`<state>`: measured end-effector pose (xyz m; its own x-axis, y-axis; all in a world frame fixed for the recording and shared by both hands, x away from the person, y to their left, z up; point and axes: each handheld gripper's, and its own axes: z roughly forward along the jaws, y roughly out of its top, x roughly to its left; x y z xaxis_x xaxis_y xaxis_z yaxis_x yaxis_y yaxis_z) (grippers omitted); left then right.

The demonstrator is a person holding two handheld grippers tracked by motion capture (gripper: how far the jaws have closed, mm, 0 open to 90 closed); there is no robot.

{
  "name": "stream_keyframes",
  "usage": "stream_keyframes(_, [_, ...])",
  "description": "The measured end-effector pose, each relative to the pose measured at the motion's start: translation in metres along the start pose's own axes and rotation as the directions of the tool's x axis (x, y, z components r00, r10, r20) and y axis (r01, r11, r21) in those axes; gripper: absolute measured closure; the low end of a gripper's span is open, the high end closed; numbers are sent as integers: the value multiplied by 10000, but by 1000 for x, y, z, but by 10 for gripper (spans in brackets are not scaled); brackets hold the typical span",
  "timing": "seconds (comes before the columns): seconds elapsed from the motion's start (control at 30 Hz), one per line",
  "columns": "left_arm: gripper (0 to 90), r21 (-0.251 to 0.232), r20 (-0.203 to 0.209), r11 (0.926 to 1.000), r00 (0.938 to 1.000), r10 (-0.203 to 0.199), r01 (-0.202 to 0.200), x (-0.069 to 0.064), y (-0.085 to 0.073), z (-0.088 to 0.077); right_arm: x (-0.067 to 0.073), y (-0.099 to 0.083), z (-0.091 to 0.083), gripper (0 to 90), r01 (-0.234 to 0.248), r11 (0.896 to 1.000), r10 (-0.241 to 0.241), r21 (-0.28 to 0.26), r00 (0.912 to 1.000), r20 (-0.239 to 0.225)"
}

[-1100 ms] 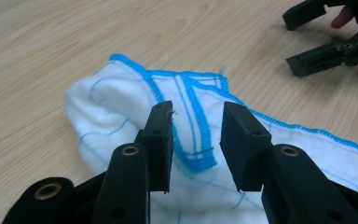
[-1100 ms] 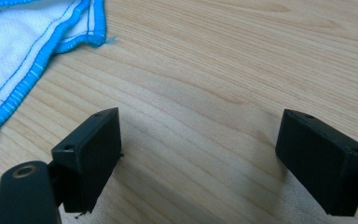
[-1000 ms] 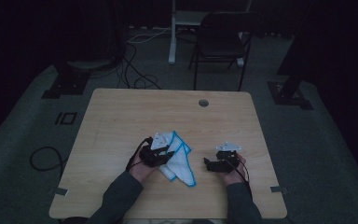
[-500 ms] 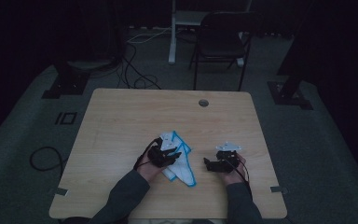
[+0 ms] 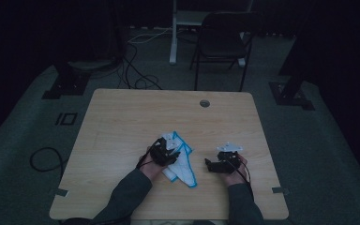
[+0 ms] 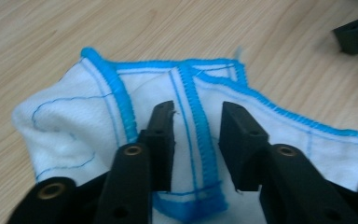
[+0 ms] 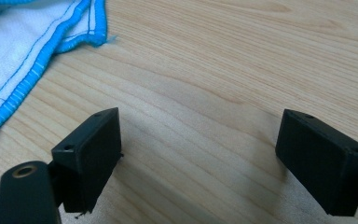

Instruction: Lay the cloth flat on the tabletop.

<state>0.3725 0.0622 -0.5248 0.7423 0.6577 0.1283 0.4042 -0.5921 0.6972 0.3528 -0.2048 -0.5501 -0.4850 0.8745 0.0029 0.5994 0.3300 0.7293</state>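
A white cloth [image 5: 182, 165] with a bright blue stitched hem lies crumpled on the wooden table [image 5: 122, 122], just left of centre near the front. My left gripper [image 5: 165, 153] is down on the cloth's upper left part. In the left gripper view the cloth [image 6: 70, 126] bunches under the left gripper [image 6: 198, 114]. Its jaws have just been opening a little and stand apart, with a raised blue hem ridge [image 6: 200, 135] in the gap and no pad pressing it. My right gripper [image 5: 212, 165] rests to the cloth's right. The right gripper [image 7: 200, 126] is wide open over bare wood, and a cloth corner [image 7: 37, 42] lies beyond it.
The table has a round cable hole [image 5: 205, 103] near its far edge. A dark chair [image 5: 222, 44] and a white desk leg [image 5: 173, 33] stand behind the table. Cables [image 5: 136, 70] trail on the floor, and dark stand bases flank the table.
My left hand has slid to the right and a little lower onto the cloth, covering more of it. The right hand has kept still.
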Motion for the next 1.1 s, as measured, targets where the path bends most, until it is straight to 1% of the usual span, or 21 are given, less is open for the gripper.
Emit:
stream_keyframes(0.03, [713, 2, -102, 10000, 9999, -72, 72, 0, -1, 0, 0, 0, 0, 144, 0, 10000, 0, -3, 10000, -2])
stream_keyframes(0.07, [808, -29, -220, 9998, 9995, -214, 214, 2, -1, -1, 0, 0, 0, 144, -7, 10000, 7, 1, 10000, -3])
stream_keyframes(0.1, [840, -29, -220, 9998, 9995, -214, 214, 2, -1, -1, 0, 0, 0, 144, -7, 10000, 7, 1, 10000, -3])
stream_keyframes(0.13, [873, -57, -249, 9994, 9991, -341, 340, 4, 0, -2, 0, 0, 0, 144, -1, 10000, 1, 0, 10000, -2])
stream_keyframes(0.2, [888, -39, -245, 9995, 9992, -312, 311, 5, 0, -4, 0, 0, 0, 144, -2, 10000, 2, -2, 10000, -5])
stream_keyframes(0.27, [891, -103, -272, 9996, 9993, -258, 255, 5, 1, -6, 0, 0, 0, 151, 3, 10000, -3, 6, 10000, -6])
stream_keyframes(0.3, [891, -169, -260, 9994, 9992, -307, 302, 5, 1, -8, 0, 0, 0, 151, 3, 10000, -3, 6, 10000, -6])
stream_keyframes(0.33, [892, -270, -225, 9990, 9991, -358, 352, 6, 2, -10, 0, 0, -1, 206, 11, 10000, -11, -79, 10000, -35])
stream_keyframes(0.37, [892, -336, -209, 9987, 9990, -391, 384, 6, 2, -12, 0, 0, -1, 206, 11, 10000, -11, -79, 10000, -35])
stream_keyframes(0.4, [893, -465, -170, 9980, 9989, -429, 420, 6, 2, -15, 0, 1, -3, 322, 5, 9999, -6, -117, 10000, -19])
stream_keyframes(0.43, [893, -465, -170, 9980, 9989, -429, 420, 6, 2, -15, 0, 1, -3, 322, 5, 9999, -6, -117, 10000, -19])
stream_keyframes(0.47, [893, -535, -164, 9975, 9988, -466, 456, 6, 2, -18, 1, 1, -4, 404, 46, 9999, -47, -111, 10000, -48])
stream_keyframes(0.5, [893, -604, -159, 9970, 9986, -504, 494, 6, 1, -20, 1, 1, -4, 404, 46, 9999, -47, -111, 10000, -48])
stream_keyframes(0.53, [893, -726, -119, 9955, 9981, -611, 601, 6, 0, -23, 3, 2, -5, 464, 39, 10000, -39, -81, 10000, -69])
stream_keyframes(0.6, [893, -798, -113, 9947, 9978, -657, 646, 7, -1, -26, 4, 2, -5, 480, 66, 10000, -66, -58, 10000, -73])
stream_keyframes(0.7, [893, -917, -107, 9931, 9972, -744, 731, 9, -5, -34, 5, 7, -7, 484, 184, 9996, -184, -214, 9998, 1])
stream_keyframes(0.73, [893, -994, -141, 9921, 9968, -788, 770, 11, -6, -38, 5, 10, -8, 497, 118, 9994, -120, -334, 9999, -41])
stream_keyframes(0.77, [893, -994, -141, 9921, 9968, -788, 770, 11, -6, -38, 5, 10, -8, 497, 118, 9994, -120, -334, 9999, -41])
stream_keyframes(0.87, [893, -1195, -142, 9877, 9946, -1031, 1006, 16, -10, -47, 6, 16, -11, 509, 48, 9981, -51, -619, 10000, -50])
stream_keyframes(0.97, [893, -1249, -171, 9866, 9940, -1083, 1053, 18, -12, -50, 7, 19, -10, 507, 92, 9980, -96, -620, 9999, -46])
stream_keyframes(1.1, [893, -1320, -206, 9839, 9921, -1241, 1203, 22, -16, -55, 12, 28, -5, 549, 97, 9969, -114, -779, 9997, -211])
